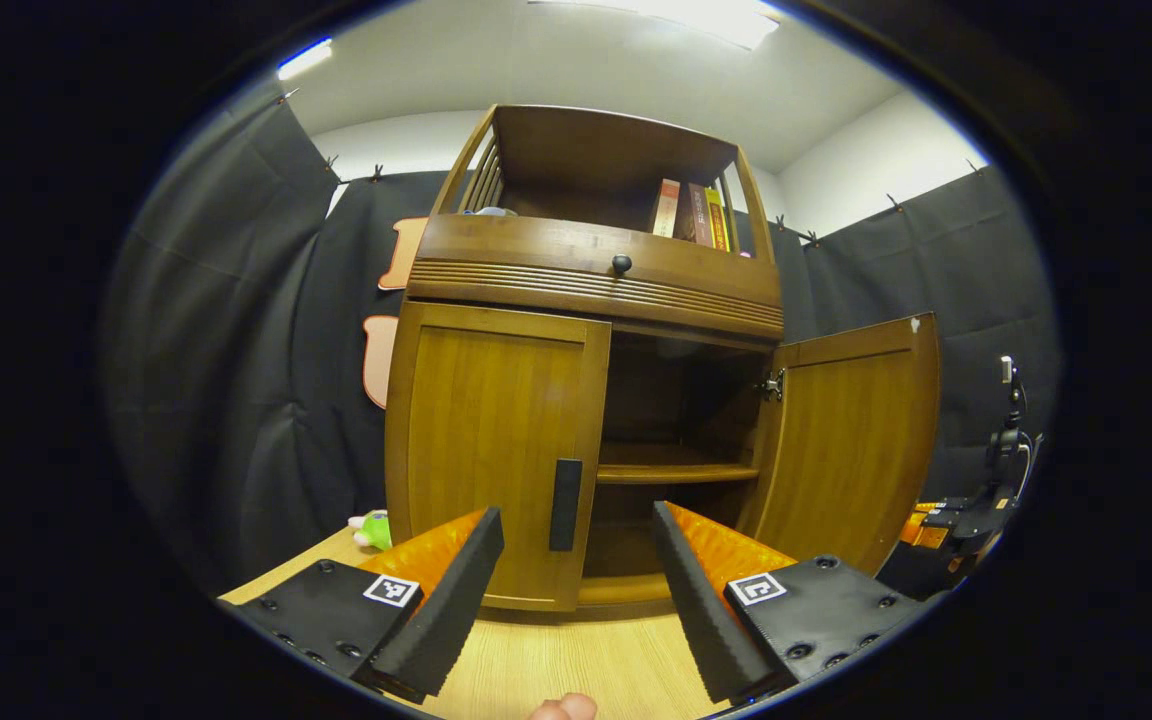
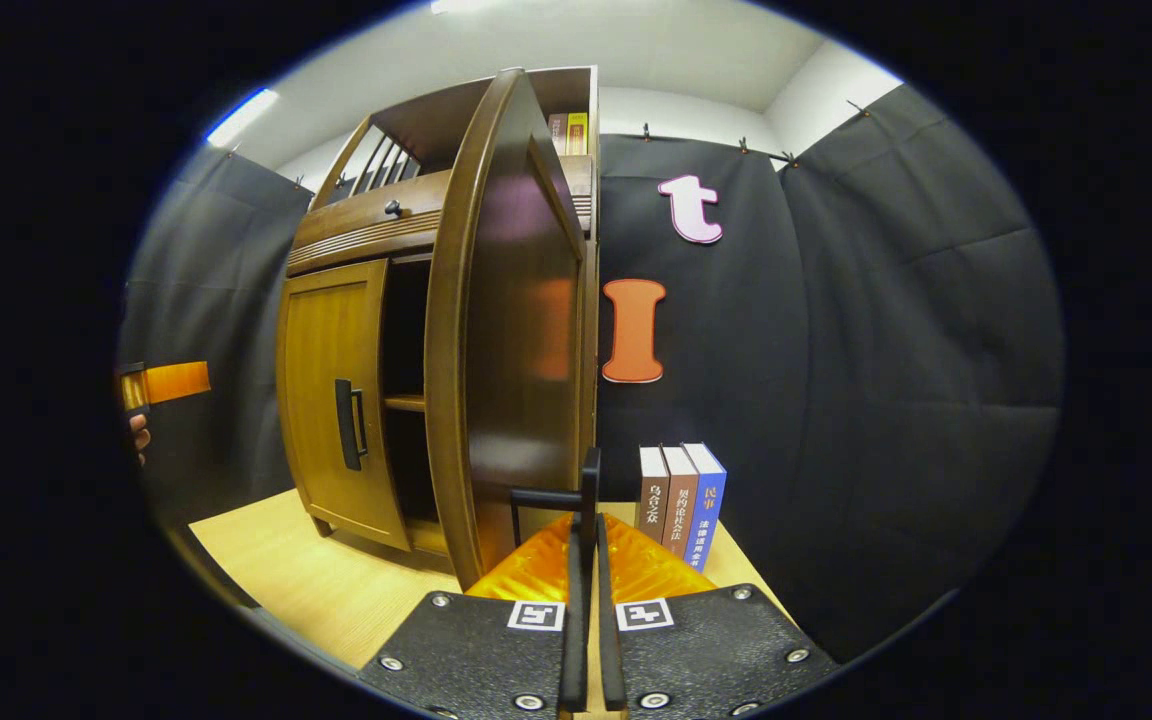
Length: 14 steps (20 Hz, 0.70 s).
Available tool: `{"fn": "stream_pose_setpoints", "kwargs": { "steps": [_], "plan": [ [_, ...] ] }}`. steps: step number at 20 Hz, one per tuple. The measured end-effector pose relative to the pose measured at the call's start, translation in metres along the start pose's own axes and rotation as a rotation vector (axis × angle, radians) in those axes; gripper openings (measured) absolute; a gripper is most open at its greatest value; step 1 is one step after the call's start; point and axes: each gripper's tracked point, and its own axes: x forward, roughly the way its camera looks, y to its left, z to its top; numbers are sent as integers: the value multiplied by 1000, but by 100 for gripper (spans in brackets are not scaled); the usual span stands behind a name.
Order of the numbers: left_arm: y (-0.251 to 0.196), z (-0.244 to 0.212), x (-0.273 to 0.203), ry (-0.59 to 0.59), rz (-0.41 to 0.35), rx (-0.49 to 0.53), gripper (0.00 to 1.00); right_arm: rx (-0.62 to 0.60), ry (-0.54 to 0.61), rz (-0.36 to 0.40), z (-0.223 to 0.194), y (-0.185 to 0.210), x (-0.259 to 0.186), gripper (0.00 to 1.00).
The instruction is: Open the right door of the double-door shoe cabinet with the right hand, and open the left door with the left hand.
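Note:
The wooden shoe cabinet (image 1: 596,280) stands on a light wood tabletop. Its left door (image 1: 491,450) is closed, with a dark vertical handle (image 1: 565,504) near the inner edge. My left gripper (image 1: 576,516) is open just in front of that handle, one finger to each side and apart from it. The right door (image 1: 851,450) is swung wide open, showing an inner shelf (image 1: 676,472). In the right gripper view that open door (image 2: 511,340) is seen almost edge-on, and my right gripper (image 2: 586,535) is shut on its dark handle (image 2: 590,478).
Three books (image 2: 681,500) stand upright on the tabletop right of the open door. More books (image 1: 696,215) sit on the cabinet's top shelf above a drawer knob (image 1: 621,264). A green toy (image 1: 373,529) lies left of the cabinet. The left gripper (image 2: 166,383) shows far left.

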Motion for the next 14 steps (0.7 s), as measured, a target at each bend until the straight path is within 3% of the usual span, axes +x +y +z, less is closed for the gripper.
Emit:
{"fn": "stream_pose_setpoints", "kwargs": {
  "steps": [5,6,7,14],
  "plan": [
    [6,-5,1,5,19,19,94,-4,-1,58,0,-15,2,5],
    [8,-5,0,4,25,18,94,0,-1,69,0,-19,2,0],
    [10,-4,-2,2,31,17,94,9,-2,81,0,-23,2,5],
    [28,-14,-12,-3,89,-28,95,71,-8,152,-2,-42,6,5]
  ]
}}
